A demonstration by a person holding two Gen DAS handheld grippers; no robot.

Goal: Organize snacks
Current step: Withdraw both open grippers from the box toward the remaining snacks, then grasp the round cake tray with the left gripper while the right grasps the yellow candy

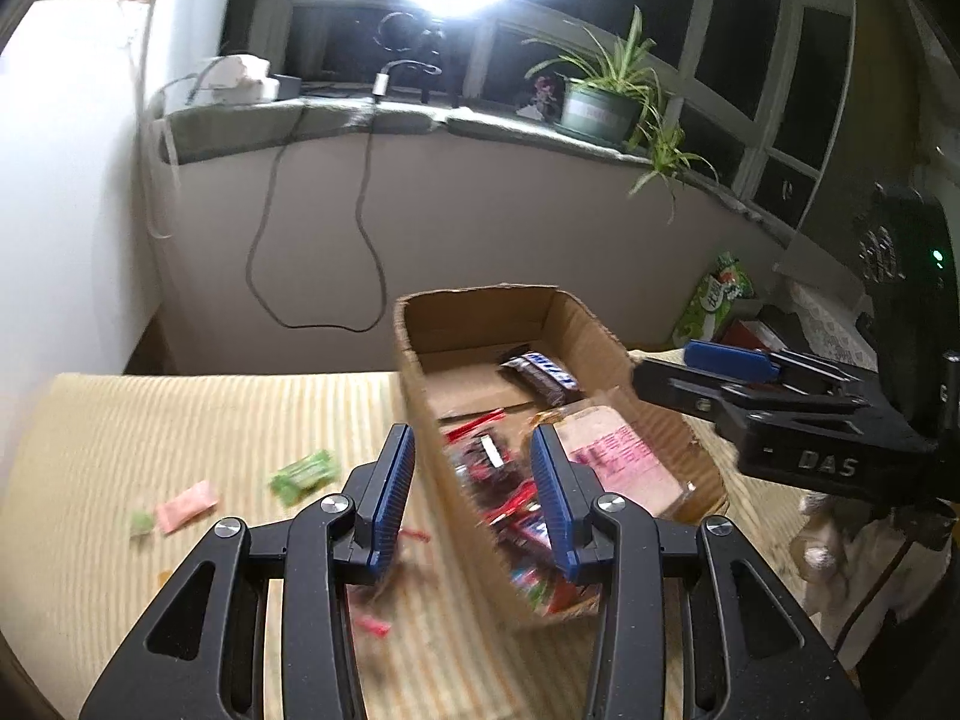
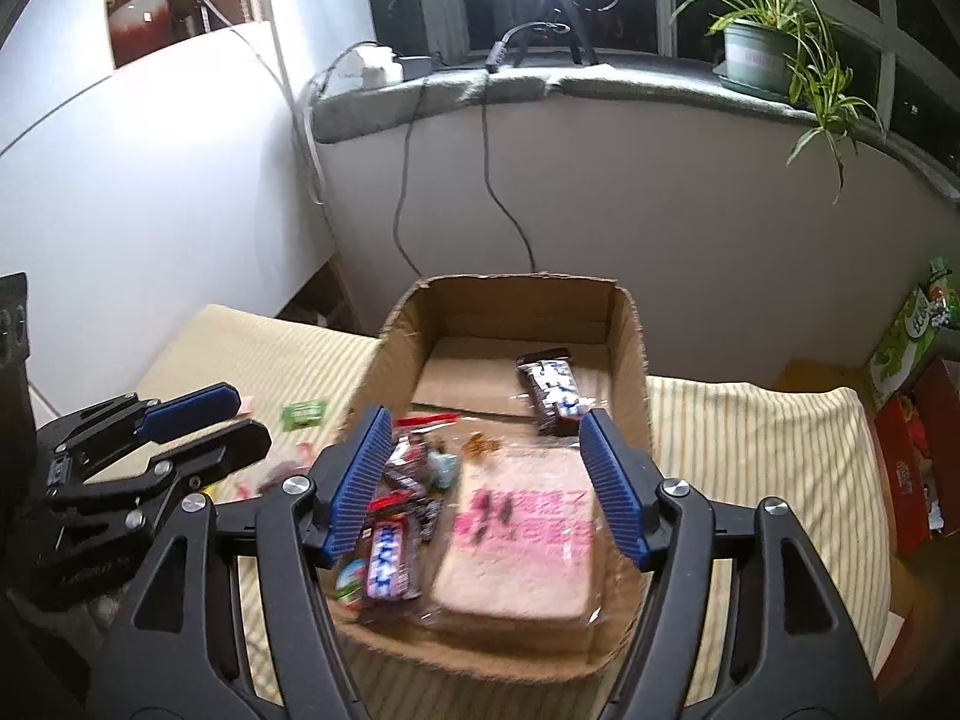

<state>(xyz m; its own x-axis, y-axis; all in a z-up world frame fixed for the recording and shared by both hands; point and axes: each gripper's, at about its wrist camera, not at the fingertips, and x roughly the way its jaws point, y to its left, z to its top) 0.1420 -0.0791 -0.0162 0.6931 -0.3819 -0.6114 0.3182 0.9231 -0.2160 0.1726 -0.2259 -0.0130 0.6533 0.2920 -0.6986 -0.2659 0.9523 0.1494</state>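
An open cardboard box [image 2: 630, 354] stands on a striped yellow cloth [image 2: 750, 438]. It holds a wrapped bread slice [image 2: 522, 546], a dark chocolate bar [image 2: 555, 390] and several small snack packets [image 2: 396, 516]. My right gripper [image 2: 486, 480] is open and empty above the box's near end. My left gripper [image 1: 474, 498] is open and empty, straddling the box's left wall [image 1: 444, 468]; it also shows in the right wrist view [image 2: 198, 426]. A green candy [image 1: 303, 474], a pink candy [image 1: 186, 504] and a red wrapper [image 1: 372, 624] lie on the cloth left of the box.
A windowsill [image 2: 600, 84] with a potted plant [image 2: 762, 48], a bright lamp and hanging cables [image 2: 492, 180] runs behind. A white wall [image 2: 120, 180] is on the left. A green carton [image 2: 912, 336] and red boxes [image 2: 912, 468] stand at the right.
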